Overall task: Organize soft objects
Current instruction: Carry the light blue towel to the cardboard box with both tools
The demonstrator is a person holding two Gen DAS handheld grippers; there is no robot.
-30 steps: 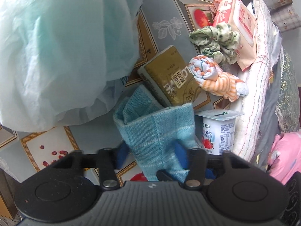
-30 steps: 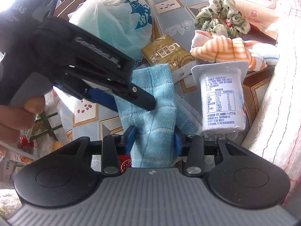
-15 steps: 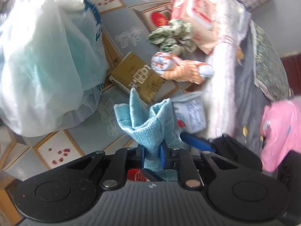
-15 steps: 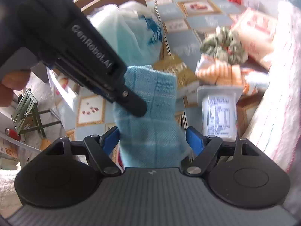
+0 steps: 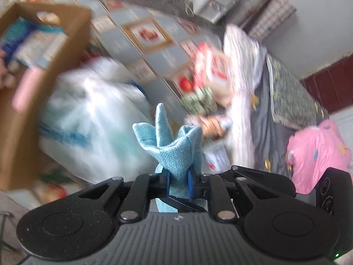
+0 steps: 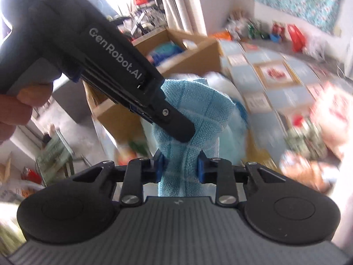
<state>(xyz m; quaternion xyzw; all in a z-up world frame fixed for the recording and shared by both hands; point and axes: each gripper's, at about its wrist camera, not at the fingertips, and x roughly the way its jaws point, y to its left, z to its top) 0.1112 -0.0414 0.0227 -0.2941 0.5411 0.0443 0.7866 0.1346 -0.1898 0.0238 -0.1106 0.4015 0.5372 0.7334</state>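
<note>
A light blue woven cloth (image 5: 172, 145) is lifted above the table and held by both grippers. My left gripper (image 5: 178, 181) is shut on its bunched middle, and the corners stick up past the pads. In the right wrist view the same cloth (image 6: 198, 110) hangs between the jaws of my right gripper (image 6: 181, 169). Those jaws are closing and their blue pads press on it. The left gripper's black fingers (image 6: 174, 121) clamp the cloth just above, with a person's hand at the left edge. The background is blurred.
An open cardboard box (image 5: 66, 44) with packets inside stands at the left. A white plastic bag (image 5: 88, 121) lies below the cloth. Further right lie a green scrunchie (image 5: 198, 101), an orange striped cloth (image 5: 211, 121), a red-white pack (image 5: 211, 66), a yoghurt cup (image 5: 218, 156) and pink fabric (image 5: 317, 154).
Both grippers rose and carried the blue cloth up off the table. The left jaws closed tight on it. The right jaws opened wide, then closed on it again.
</note>
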